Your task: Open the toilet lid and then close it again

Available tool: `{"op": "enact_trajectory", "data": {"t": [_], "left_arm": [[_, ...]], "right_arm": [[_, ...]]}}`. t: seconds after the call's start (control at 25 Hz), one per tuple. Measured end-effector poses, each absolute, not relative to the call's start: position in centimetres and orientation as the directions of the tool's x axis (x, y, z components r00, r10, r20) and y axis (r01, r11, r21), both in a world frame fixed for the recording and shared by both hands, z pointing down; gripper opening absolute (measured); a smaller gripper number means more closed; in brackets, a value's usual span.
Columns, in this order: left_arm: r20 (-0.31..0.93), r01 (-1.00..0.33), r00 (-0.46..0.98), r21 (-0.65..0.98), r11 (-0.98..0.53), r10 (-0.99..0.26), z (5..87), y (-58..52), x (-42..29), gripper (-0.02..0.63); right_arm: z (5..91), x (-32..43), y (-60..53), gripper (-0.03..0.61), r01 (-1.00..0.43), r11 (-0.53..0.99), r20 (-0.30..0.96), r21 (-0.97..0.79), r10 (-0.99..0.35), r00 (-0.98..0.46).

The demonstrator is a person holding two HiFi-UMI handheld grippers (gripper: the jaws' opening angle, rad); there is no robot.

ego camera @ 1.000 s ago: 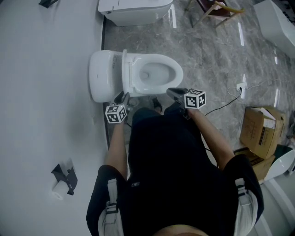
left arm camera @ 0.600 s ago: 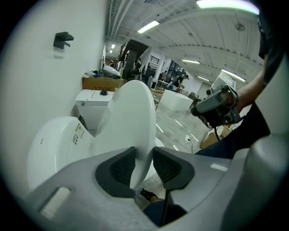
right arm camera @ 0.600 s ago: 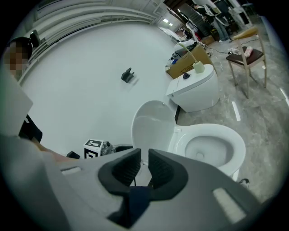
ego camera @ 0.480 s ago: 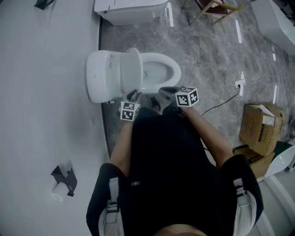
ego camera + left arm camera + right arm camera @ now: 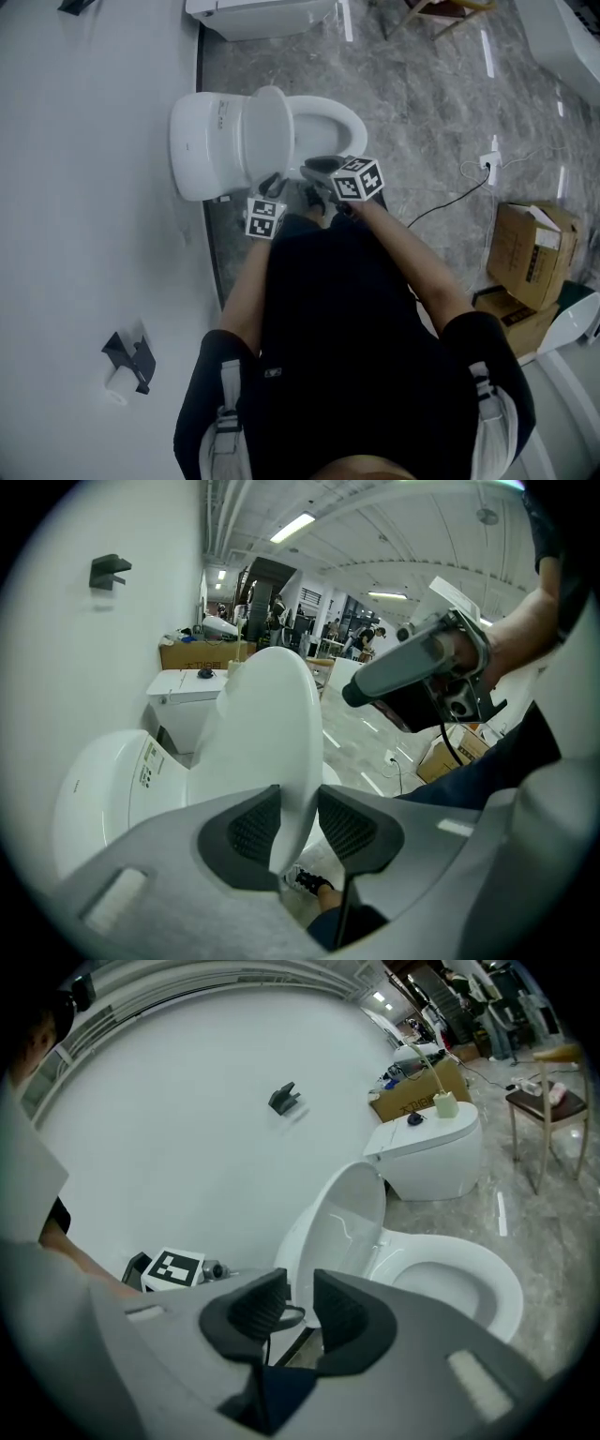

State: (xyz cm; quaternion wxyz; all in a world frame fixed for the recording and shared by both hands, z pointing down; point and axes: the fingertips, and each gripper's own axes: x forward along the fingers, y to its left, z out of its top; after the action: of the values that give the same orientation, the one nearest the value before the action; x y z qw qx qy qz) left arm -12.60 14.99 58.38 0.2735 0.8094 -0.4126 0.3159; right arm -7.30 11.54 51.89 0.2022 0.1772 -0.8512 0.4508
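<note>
Closing seems underway: left tongs (image 5: 298,799) pinch the tilted lid (image 5: 267,714), right tongs (image 5: 300,1290), just opening, hold nothing; next, lower gently.

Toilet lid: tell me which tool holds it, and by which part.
The left tool clamps the toilet lid by its near side edge, one pad on each face. The right tool's jaws have just been opening, with nothing between them.
</note>
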Motion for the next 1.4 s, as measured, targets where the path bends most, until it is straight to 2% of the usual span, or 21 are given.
{"op": "enact_trajectory", "data": {"t": [0.28, 0.64, 0.96, 1.08, 1.4], "left_arm": [[0.737, -0.820, 0.484, 0.194, -0.538, -0.472, 58.8, 15.1, -11.6, 0.130], [0.747, -0.792, 0.504, 0.200, -0.577, -0.434, 59.5, 15.2, -9.8, 0.132], [0.716, -0.791, 0.544, 0.265, -0.551, -0.437, 59.1, 15.7, -10.4, 0.129], [0.698, -0.803, 0.559, 0.322, -0.502, -0.447, 58.8, 15.9, -11.0, 0.109], [0.701, -0.829, 0.540, 0.344, -0.441, -0.466, 59.2, 16.1, -12.8, 0.050]], "right_arm": [[52.4, -8.3, 10.7, 0.101, -0.496, 0.583, 0.543, -0.644, -0.108, -0.833], [53.5, -7.8, 9.3, 0.116, -0.542, 0.501, 0.552, -0.675, -0.145, -0.821], [54.2, -6.9, 8.9, 0.066, -0.553, 0.455, 0.547, -0.698, -0.161, -0.822], [54.7, -6.0, 8.8, 0.066, -0.564, 0.442, 0.555, -0.697, -0.166, -0.815], [57.7, -1.9, 8.8, 0.069, -0.638, 0.365, 0.614, -0.678, -0.196, -0.765]]}}
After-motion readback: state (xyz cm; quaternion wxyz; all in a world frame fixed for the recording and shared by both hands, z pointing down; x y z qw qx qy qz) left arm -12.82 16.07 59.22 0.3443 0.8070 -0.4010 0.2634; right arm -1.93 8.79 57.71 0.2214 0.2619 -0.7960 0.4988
